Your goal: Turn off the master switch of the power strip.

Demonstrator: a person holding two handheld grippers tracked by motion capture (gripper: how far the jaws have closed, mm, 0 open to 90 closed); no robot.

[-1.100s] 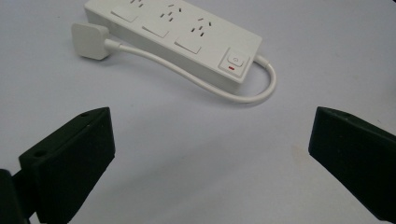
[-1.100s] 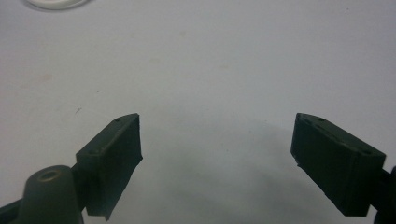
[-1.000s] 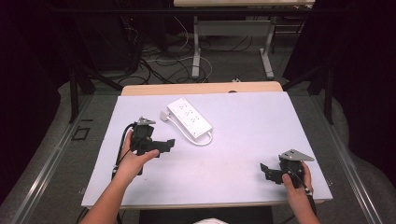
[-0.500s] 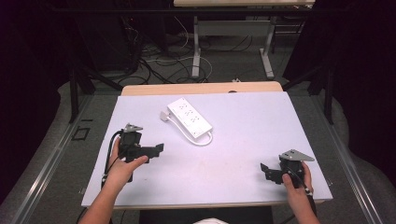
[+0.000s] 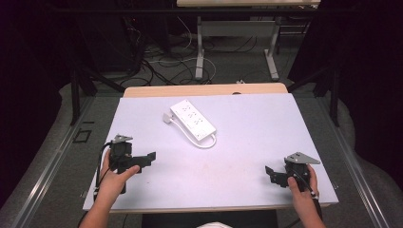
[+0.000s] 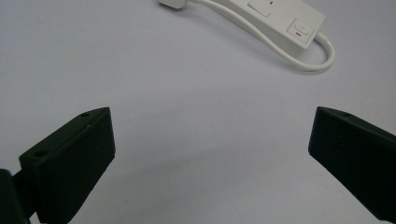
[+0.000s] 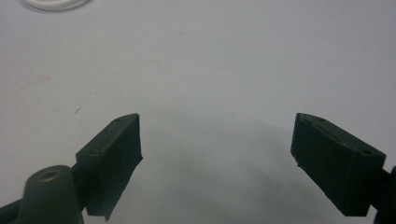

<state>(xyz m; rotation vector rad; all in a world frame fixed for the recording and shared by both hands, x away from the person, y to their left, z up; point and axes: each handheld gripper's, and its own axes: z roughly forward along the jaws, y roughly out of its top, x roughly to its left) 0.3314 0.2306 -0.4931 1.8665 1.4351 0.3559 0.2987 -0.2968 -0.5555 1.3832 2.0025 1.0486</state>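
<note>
Looking down from the high view, we see a pale desk (image 5: 247, 142) with a white power strip (image 5: 192, 119) lying flat on it, toward the far side and a little left of the middle. The strip sits at a slant, and its white cord (image 5: 204, 141) loops round its near end and runs back along its left side to a plug (image 5: 167, 117).

The left hand-held gripper (image 5: 145, 160) is held in a hand (image 5: 114, 178) near the left front corner of the desk. It points toward the right, well apart from the strip. In the left gripper view its two black jaws stand wide apart with nothing between them, and bare desk lies beneath. The strip's switch end (image 6: 299, 29) and cord loop (image 6: 322, 58) show at the top of that view, ahead of the jaws.

The right hand-held gripper (image 5: 271, 175) is held in the other hand (image 5: 302, 187) near the right front corner, well apart from the strip. In the right gripper view its jaws are also spread wide and hold nothing, with a bit of white cord (image 7: 51, 4) at the top left edge.
</note>
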